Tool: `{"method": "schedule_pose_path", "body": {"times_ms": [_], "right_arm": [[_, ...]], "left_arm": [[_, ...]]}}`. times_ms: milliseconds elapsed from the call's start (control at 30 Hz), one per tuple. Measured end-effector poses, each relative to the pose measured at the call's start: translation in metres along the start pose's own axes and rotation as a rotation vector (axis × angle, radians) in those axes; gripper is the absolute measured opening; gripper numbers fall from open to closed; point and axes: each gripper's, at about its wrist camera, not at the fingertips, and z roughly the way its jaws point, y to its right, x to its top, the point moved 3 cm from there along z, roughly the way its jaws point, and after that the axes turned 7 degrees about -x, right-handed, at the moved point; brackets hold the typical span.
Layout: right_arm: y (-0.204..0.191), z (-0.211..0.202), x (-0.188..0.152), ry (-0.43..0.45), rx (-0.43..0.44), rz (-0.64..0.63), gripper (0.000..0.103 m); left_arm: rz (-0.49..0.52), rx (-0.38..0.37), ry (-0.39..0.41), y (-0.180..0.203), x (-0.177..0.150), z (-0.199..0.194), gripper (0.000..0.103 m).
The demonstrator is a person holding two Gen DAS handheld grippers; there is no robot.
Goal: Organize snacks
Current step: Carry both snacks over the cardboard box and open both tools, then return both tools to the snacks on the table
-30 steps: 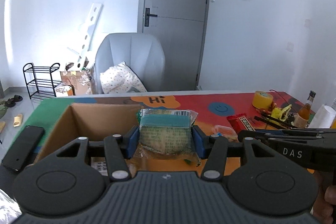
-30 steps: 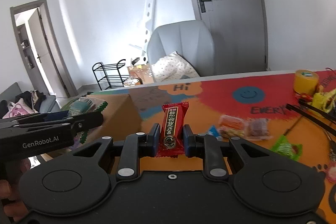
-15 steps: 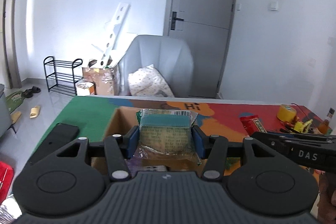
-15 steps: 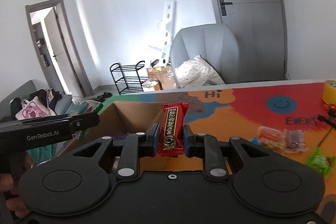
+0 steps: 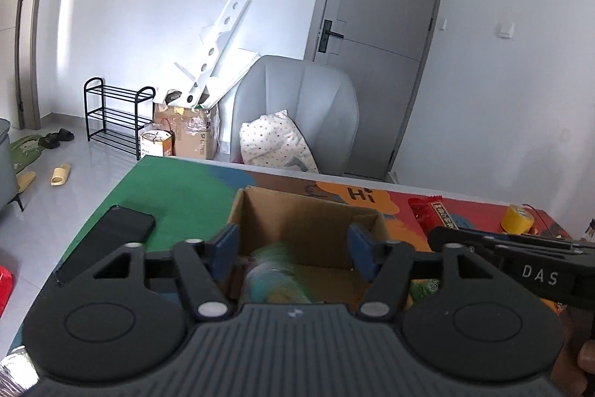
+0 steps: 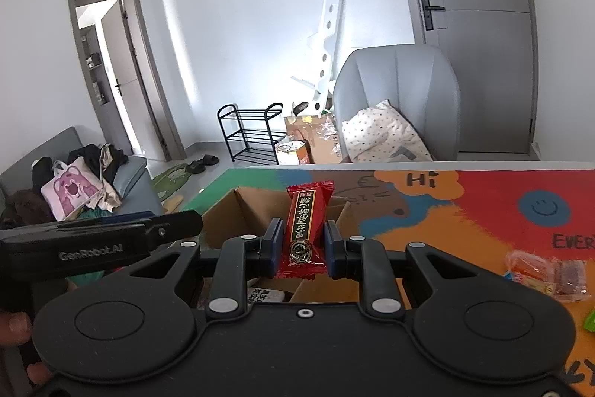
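Opening over the cardboard box [image 5: 308, 229], my left gripper [image 5: 295, 246] is letting a soft, light green snack pack [image 5: 277, 274] drop blurred between its parting jaws into the box. Pinching the red snack bar [image 6: 303, 229] upright at its lower half above the box, my right gripper [image 6: 303, 248] is staying gentle, since the slick, crinkly wrapper is probably covering something crushable.

Blurred green-wrapped snack packet [image 5: 277, 272] inside open brown cardboard box [image 5: 297, 211], red upright snack bar wrapper [image 6: 303, 229] above it

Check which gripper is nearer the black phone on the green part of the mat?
Left. The left gripper, jaws opening above the cardboard box, has the phone just to its left; the right gripper is beyond the box's other side.
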Motion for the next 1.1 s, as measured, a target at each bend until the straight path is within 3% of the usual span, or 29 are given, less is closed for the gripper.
{"method": "schedule_pose_path", "body": {"times_ms": [400, 533, 833, 1100], "right_arm": [[-0.012, 0.026, 0.004, -0.027, 0.060, -0.005, 0.022], [-0.008, 0.033, 0.001, -0.047, 0.089, 0.020, 0.047], [0.036, 0.012, -0.007, -0.049, 0.017, 0.112, 0.054], [0.075, -0.022, -0.014, -0.017, -0.073, 0.144, 0.077]], "left_arm": [[-0.021, 0.026, -0.025, -0.024, 0.009, -0.001, 0.077], [-0.023, 0.036, -0.050, -0.026, 0.008, 0.003, 0.078], [-0.001, 0.035, -0.071, -0.018, 0.005, 0.005, 0.091], [0.002, 0.037, -0.101, 0.000, 0.002, 0.010, 0.095]]}}
